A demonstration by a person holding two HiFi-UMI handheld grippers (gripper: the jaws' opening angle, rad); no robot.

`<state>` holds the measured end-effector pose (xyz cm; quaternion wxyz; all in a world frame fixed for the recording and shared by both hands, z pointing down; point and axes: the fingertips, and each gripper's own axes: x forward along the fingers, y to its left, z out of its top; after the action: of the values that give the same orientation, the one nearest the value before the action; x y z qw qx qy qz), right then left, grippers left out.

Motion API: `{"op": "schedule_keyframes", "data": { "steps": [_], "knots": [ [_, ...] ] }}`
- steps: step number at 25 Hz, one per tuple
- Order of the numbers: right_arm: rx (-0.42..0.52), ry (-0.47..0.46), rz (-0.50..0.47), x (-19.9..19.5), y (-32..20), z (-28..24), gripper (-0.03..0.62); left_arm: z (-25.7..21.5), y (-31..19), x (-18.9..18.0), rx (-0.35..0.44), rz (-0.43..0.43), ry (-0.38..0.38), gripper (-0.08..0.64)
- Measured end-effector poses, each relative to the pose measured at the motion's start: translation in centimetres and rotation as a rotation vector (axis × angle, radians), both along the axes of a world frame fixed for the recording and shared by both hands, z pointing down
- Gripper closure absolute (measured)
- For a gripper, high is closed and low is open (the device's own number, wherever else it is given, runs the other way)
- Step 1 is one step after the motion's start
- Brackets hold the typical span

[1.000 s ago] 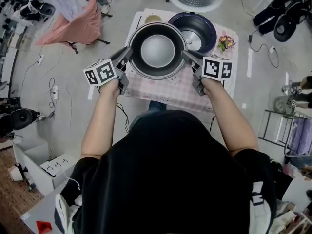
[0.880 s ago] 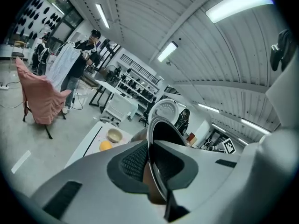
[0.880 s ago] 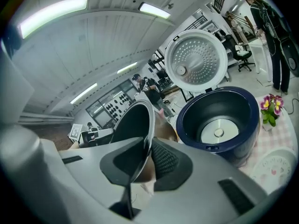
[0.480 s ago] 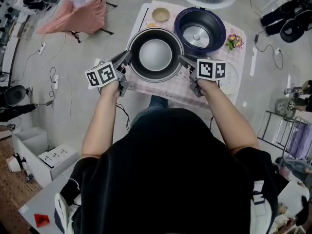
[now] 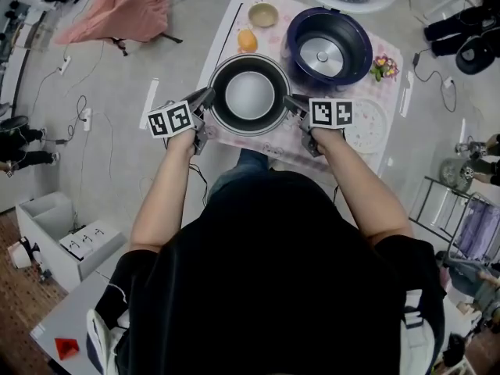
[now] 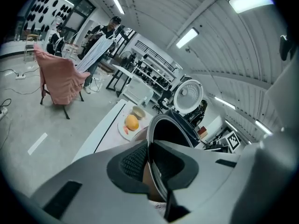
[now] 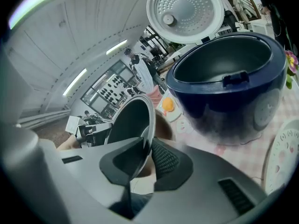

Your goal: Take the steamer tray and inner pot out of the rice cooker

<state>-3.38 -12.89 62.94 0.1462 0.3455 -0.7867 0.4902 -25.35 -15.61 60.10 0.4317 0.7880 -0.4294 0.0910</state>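
Here, the inner pot (image 5: 250, 94) was out of the rice cooker (image 5: 291, 49), over the counter (image 5: 277, 143). The fingers of the left gripper (image 5: 206, 98) and right gripper (image 5: 291, 102) were clamped on opposite sides of its rim. Step, apparently: setting down. Next: level descent, then release.

Dark inner pot (image 5: 222, 104) (pale btm) upright, out of & beside open blue rice cooker (image 5: 297, 33).

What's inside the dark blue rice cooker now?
Only its round silver heating plate shows at the bottom of the dark blue rice cooker; no pot or tray inside. The right gripper view shows just its dark inner wall, the floor hidden by the rim.
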Motion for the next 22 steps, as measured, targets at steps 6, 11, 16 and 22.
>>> {"op": "schedule_keyframes", "data": {
  "steps": [6, 11, 16, 22],
  "knots": [
    [-0.059, 0.013, -0.016, -0.6, -0.1, 2.6, 0.534, 2.9, 0.0, -0.6, -0.060, -0.005, -0.007, 0.508],
    [-0.088, 0.023, -0.026, -0.8, -0.4, 4.5, 0.534, 5.1, -0.2, -0.8, -0.099, -0.010, -0.019, 0.506],
    [-0.110, 0.030, -0.025, -0.6, -0.7, 5.9, 0.532, 6.5, -1.0, -0.5, -0.118, -0.002, -0.035, 0.506],
    [-0.115, 0.009, -0.017, -0.8, -1.2, 6.2, 0.532, 7.2, -1.4, -0.8, -0.120, -0.025, -0.038, 0.506]
  ]
}}
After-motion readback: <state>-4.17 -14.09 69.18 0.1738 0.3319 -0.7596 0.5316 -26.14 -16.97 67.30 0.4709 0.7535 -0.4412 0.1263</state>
